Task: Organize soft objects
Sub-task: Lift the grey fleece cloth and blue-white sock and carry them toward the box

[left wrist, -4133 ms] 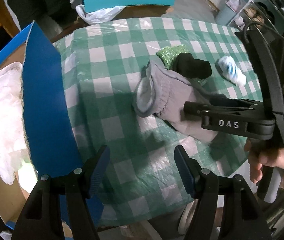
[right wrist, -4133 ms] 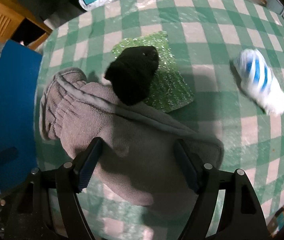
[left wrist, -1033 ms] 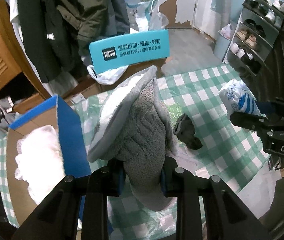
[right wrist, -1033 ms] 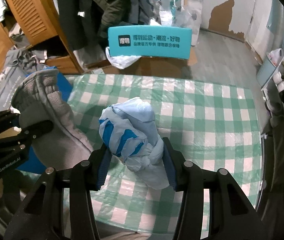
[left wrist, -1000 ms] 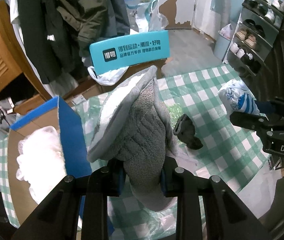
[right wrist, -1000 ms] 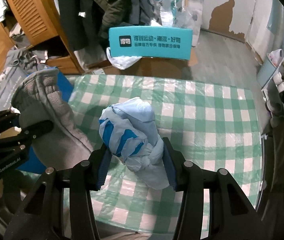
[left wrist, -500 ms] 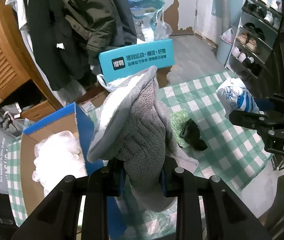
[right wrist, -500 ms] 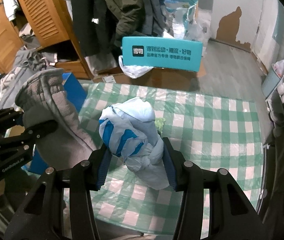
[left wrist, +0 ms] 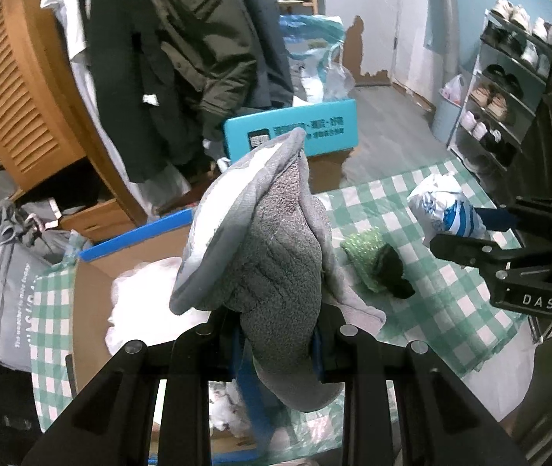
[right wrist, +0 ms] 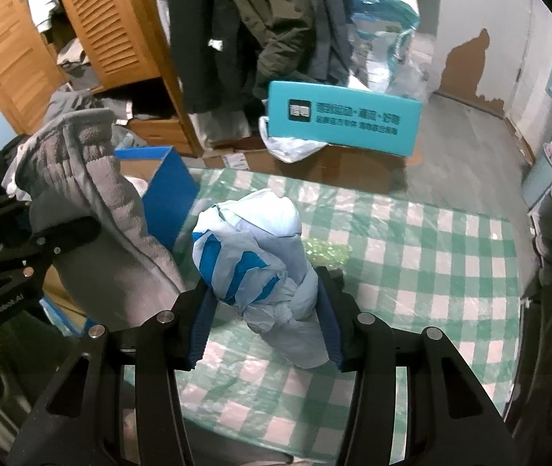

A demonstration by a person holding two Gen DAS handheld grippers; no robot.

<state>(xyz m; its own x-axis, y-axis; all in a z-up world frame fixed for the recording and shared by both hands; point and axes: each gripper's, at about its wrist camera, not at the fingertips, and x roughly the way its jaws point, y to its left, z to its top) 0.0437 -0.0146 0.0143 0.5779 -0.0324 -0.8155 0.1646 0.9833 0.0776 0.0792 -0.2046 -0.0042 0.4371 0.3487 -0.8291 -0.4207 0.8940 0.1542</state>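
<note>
My left gripper (left wrist: 276, 343) is shut on a grey fleece garment (left wrist: 272, 248), held up in the air above the table edge and the box; the same garment (right wrist: 93, 202) shows at the left of the right wrist view. My right gripper (right wrist: 264, 320) is shut on a knotted white-and-blue plastic bag (right wrist: 252, 256), lifted over the green checked tablecloth (right wrist: 431, 256); the bag (left wrist: 444, 213) also appears at the right of the left wrist view. On the cloth lie a green glittery piece (left wrist: 365, 252) and a black soft item (left wrist: 394, 266) on it.
An open cardboard box with blue flaps (left wrist: 136, 239) stands left of the table, holding white stuffing (left wrist: 147, 299). A teal box (right wrist: 343, 122) sits behind the table. Coats hang on a wooden wardrobe (left wrist: 23, 89). A shoe rack (left wrist: 505, 93) stands at the right.
Both grippers have risen with their loads, so the table and box look smaller and lower. The grips have not changed.
</note>
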